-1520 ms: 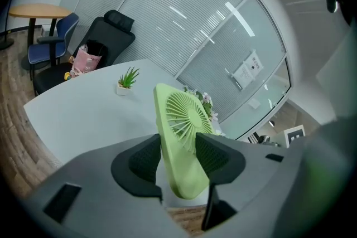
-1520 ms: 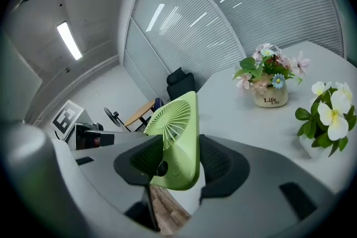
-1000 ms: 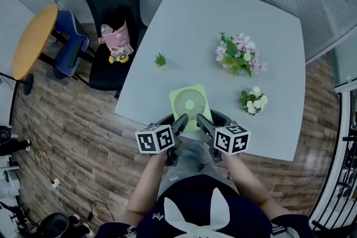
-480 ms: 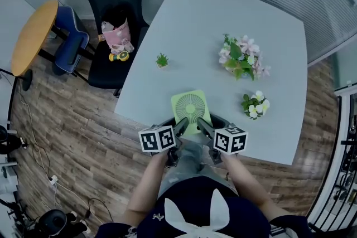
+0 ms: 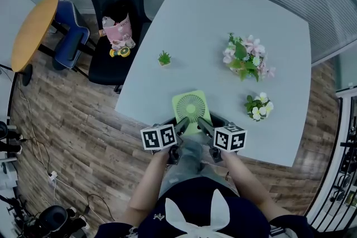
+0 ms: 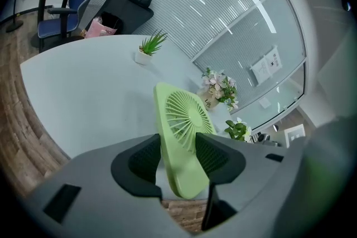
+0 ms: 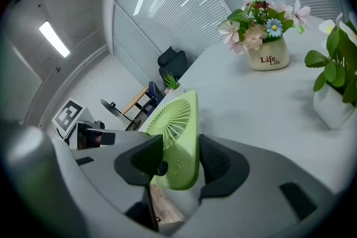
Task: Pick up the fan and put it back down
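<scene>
A flat light-green fan [image 5: 191, 106] stands tilted at the near edge of the pale grey table [image 5: 195, 25], its grille facing up. My left gripper [image 5: 181, 120] is shut on its lower left corner and my right gripper [image 5: 202, 121] on its lower right corner. In the left gripper view the fan [image 6: 184, 120] sits between the dark pads of the left gripper [image 6: 175, 156], its bottom edge hanging past the table over wood floor. The right gripper view shows the fan [image 7: 175, 120] clamped the same way in the right gripper [image 7: 181, 161].
A pot of pink flowers [image 5: 247, 57] and a smaller pot of white flowers [image 5: 257, 106] stand right of the fan. A tiny green plant [image 5: 163, 58] is at the table's left edge. A black office chair [image 5: 114, 14] and a blue chair [image 5: 70, 36] stand left of the table.
Both grippers have sunk a little toward the table with the fan still between them; the fan looks slightly smaller from above.
</scene>
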Motion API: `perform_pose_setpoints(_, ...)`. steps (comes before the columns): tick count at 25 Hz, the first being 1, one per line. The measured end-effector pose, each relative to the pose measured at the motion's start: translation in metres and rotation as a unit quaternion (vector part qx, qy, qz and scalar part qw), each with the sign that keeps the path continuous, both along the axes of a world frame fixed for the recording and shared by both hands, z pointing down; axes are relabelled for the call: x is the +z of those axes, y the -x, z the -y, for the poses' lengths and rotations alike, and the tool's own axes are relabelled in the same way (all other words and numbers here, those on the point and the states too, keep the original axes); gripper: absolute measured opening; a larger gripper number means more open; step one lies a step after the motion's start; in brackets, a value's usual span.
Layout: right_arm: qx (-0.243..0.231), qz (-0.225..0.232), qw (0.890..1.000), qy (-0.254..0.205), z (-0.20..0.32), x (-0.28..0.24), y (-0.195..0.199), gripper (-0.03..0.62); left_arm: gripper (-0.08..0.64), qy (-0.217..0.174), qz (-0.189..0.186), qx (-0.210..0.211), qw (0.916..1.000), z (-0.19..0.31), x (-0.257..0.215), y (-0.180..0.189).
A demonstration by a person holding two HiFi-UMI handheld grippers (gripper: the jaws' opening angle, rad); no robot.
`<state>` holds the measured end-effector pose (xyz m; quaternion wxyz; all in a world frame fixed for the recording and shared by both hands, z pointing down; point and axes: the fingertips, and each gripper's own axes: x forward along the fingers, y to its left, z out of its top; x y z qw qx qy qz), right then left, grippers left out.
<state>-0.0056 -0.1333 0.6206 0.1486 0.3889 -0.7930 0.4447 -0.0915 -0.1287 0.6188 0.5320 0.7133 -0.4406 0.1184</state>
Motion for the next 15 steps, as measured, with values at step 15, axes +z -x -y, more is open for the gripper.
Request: perform_pose_setpoints(15, -0.012, -0.012, 1.000, 0.021, 0.002, 0.029, 0.000, 0.206, 0.207, 0.033, -0.006, -0.011, 0.9994, 0.000, 0.030, 0.000)
